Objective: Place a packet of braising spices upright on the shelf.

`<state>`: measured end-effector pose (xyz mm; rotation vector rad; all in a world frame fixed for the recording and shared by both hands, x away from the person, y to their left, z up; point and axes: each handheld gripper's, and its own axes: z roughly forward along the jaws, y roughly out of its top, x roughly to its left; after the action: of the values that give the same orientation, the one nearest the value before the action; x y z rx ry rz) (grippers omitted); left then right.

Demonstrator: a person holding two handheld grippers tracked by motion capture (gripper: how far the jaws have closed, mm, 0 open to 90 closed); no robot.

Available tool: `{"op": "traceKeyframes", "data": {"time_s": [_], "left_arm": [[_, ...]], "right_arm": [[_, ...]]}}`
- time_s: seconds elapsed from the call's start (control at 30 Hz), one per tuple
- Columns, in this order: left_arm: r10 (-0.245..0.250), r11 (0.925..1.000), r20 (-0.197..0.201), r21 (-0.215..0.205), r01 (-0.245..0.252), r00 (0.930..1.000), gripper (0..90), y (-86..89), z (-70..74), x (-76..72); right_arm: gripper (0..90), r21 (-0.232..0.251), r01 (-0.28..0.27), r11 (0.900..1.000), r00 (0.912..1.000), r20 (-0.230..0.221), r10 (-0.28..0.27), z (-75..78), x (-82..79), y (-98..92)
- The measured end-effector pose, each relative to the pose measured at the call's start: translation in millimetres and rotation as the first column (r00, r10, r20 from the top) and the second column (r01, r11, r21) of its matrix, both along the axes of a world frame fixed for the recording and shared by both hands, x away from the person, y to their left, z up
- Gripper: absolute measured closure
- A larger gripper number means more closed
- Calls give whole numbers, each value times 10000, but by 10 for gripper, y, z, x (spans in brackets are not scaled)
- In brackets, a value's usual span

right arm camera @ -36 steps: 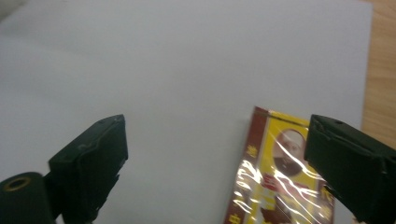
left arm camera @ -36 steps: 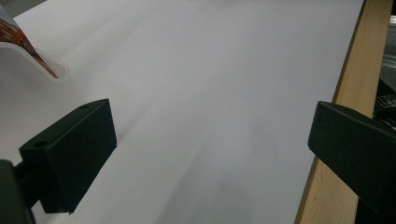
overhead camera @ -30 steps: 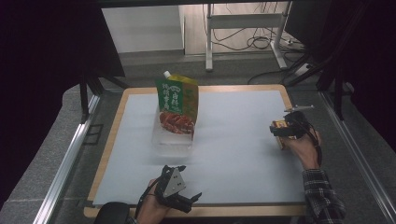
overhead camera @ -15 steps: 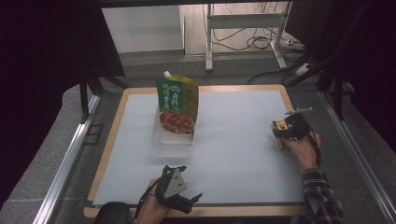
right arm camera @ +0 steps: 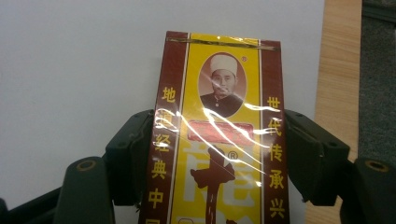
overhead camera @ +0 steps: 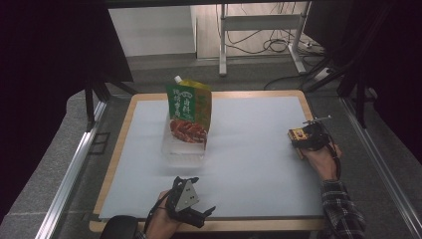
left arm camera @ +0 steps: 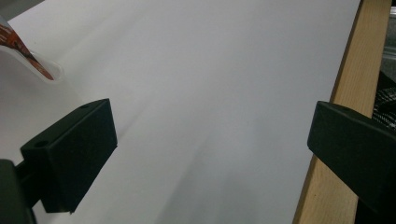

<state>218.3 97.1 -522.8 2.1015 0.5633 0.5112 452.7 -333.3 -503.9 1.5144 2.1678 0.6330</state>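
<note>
A yellow and brown box with a portrait and yellow characters lies on the white mat near its right edge. My right gripper has just been closing its jaws, and they now press on the box's two long sides. In the high view the box sits at the tip of the right gripper. Near the front edge, my left gripper is open with nothing between its jaws, and its own view shows bare mat under them.
A green pouch with a white cap stands in a clear plastic container at the mat's left middle. A wooden table rim frames the mat. Metal rails run along both sides, and cables lie on the floor behind.
The right gripper's jaws have narrowed onto the box, and that hand has shifted slightly toward me. The left gripper has kept still.
</note>
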Motion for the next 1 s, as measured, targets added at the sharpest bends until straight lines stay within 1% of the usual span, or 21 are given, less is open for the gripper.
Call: {"op": "traceKeyframes", "data": {"time_s": [0.07,0.13,0.2,0.33,0.47,0.57,0.63,0.7,0.87,1.0], "left_arm": [[0,10000,5,2,0,10000,12,0,0,0],[8,10000,10,-8,-8,10000,12,2,1,1],[16,10000,19,-20,-16,10000,12,4,3,1],[15,10000,37,-18,-15,10000,12,5,5,0],[26,10000,56,-16,-26,10000,12,6,7,-1],[34,10000,67,-43,-34,10000,12,10,10,-1],[37,10000,74,-40,-36,10000,13,11,11,-1],[39,10000,79,-38,-39,10000,13,9,12,-3],[20,10000,87,-29,-20,10000,13,6,12,-4],[26,10000,91,-36,-26,10000,13,6,12,-4]], "right_arm": [[308,21,-25,10000,9999,-98,25,8,-2,4],[310,99,-197,9998,9997,-161,198,22,-12,12],[310,169,-283,9995,9995,-125,286,46,-24,26],[310,236,-603,9979,9980,217,598,135,-77,68],[311,335,-1075,9936,9933,471,1059,218,-151,141],[311,420,-1611,9860,9859,516,1589,252,-209,230],[311,349,-2003,9791,9785,577,1981,267,-258,312],[311,408,-2290,9726,9721,608,2264,281,-302,377],[311,342,-2781,9600,9591,648,2755,295,-395,517],[312,436,-3081,9504,9501,657,3050,295,-448,587]]}}
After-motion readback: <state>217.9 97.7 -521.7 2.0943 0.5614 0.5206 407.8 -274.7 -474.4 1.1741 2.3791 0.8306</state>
